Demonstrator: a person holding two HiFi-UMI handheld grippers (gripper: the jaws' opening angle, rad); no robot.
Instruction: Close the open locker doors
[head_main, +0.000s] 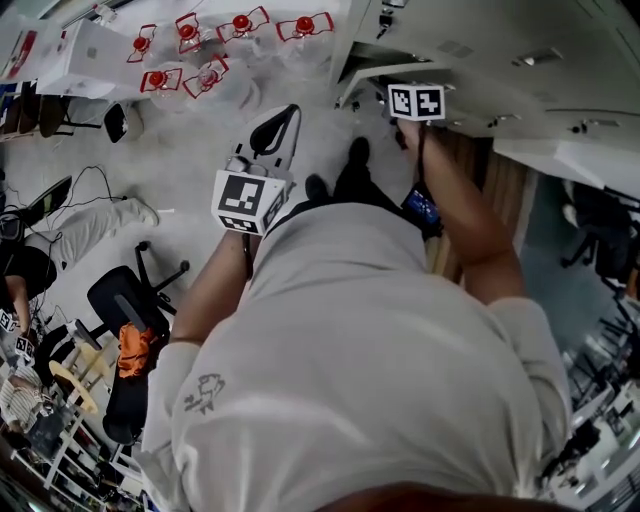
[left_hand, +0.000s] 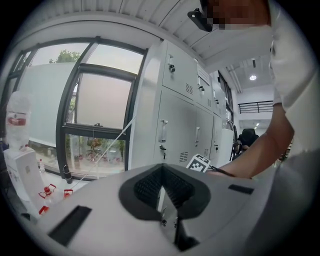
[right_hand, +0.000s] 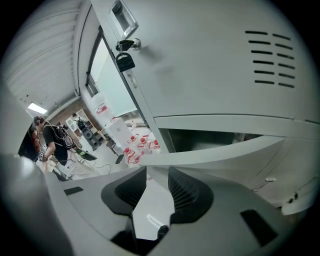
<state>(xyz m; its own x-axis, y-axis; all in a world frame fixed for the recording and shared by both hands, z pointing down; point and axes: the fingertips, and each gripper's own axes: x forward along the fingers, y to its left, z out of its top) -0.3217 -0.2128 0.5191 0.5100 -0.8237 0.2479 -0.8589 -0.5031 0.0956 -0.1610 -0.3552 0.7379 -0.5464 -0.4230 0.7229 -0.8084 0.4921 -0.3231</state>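
The right claw (right_hand: 157, 172) is held spread, with nothing pinched. The edge of an open locker door (right_hand: 235, 150) is seen just beyond its tips. The left claw (left_hand: 161, 169) is pressed together and empty, with closed lockers (left_hand: 175, 120) well ahead of it.

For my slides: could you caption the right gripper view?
Right gripper, fingers open, at the edge of an open locker door; a padlock hangs on the neighbouring door.
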